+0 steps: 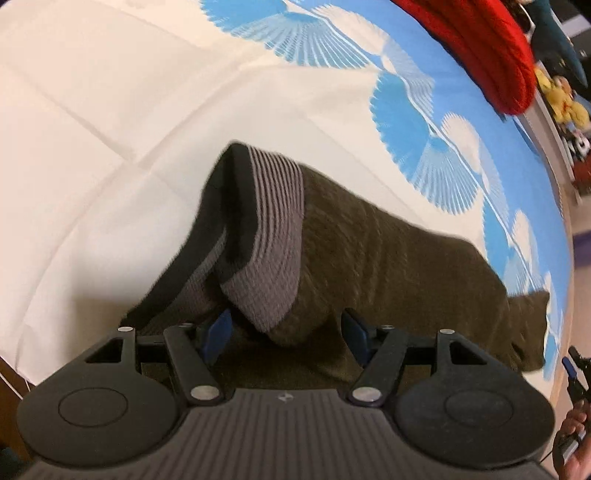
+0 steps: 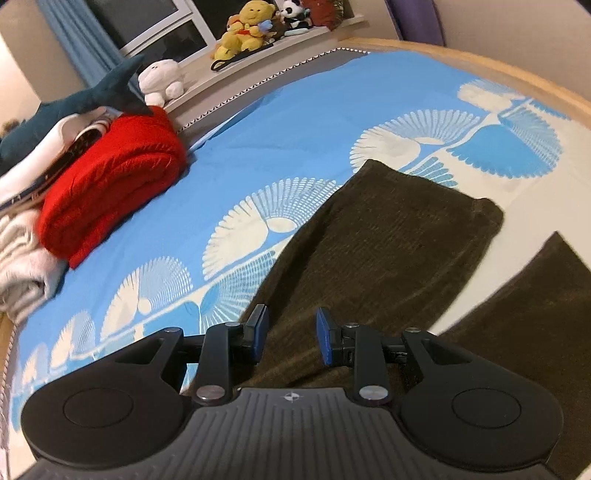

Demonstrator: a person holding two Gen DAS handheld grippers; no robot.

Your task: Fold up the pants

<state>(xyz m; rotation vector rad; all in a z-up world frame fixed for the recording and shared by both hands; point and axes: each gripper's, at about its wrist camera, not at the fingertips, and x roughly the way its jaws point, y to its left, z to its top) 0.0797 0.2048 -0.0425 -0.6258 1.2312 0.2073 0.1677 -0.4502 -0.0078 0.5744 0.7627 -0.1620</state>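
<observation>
Dark olive-brown pants (image 1: 388, 258) lie on the bed, with a grey ribbed waistband (image 1: 273, 236) bunched up and raised at the near end. My left gripper (image 1: 288, 336) is open, its blue pads on either side of the waistband fabric, not closed on it. In the right wrist view the two pant legs (image 2: 388, 240) stretch away across the bed, a second leg (image 2: 535, 302) at the right. My right gripper (image 2: 290, 334) is open just above the near leg. The other gripper and a hand show at the left view's right edge (image 1: 574, 373).
The bed cover (image 2: 295, 122) is blue with white fan prints, cream (image 1: 92, 147) on the other side. A folded red knit (image 2: 110, 173) and a stack of pale clothes (image 2: 22, 251) sit at the left. Plush toys (image 2: 251, 26) line the shelf behind the bed.
</observation>
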